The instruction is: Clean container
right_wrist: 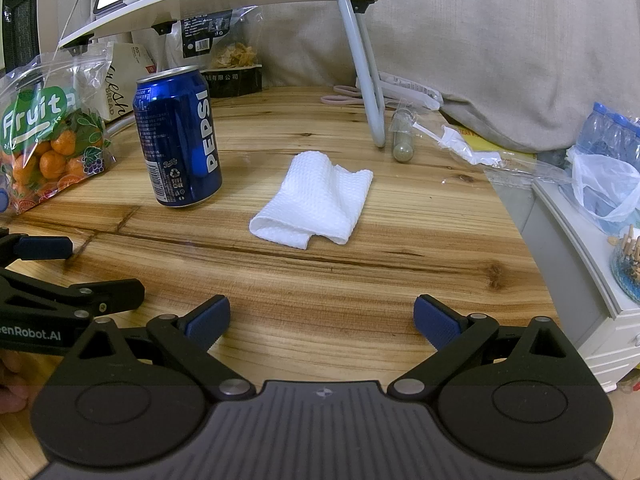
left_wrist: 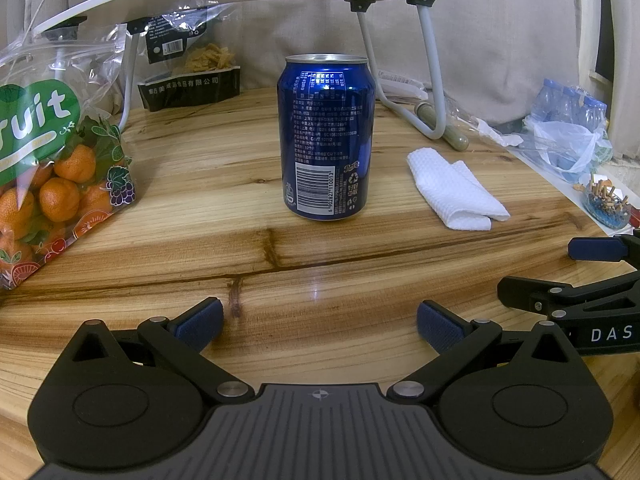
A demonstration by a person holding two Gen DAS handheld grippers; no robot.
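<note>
A blue can (left_wrist: 327, 136) is seen upright on a wooden table (left_wrist: 200, 248), a folded white cloth (right_wrist: 314, 200) beside it, with left gripper (left_wrist: 320, 326) and right gripper (right_wrist: 322, 322) both spread wide and empty

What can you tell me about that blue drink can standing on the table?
The Pepsi can is glossy dark blue metal with a silver rim, white "PEPSI" lettering down one side and small white print with a barcode on another. It stands upright on the wooden table, with nothing gripping it. A bag of mandarins lies to its left and a folded white cloth to its right, both apart from it. Whether it has been opened cannot be seen.
</note>
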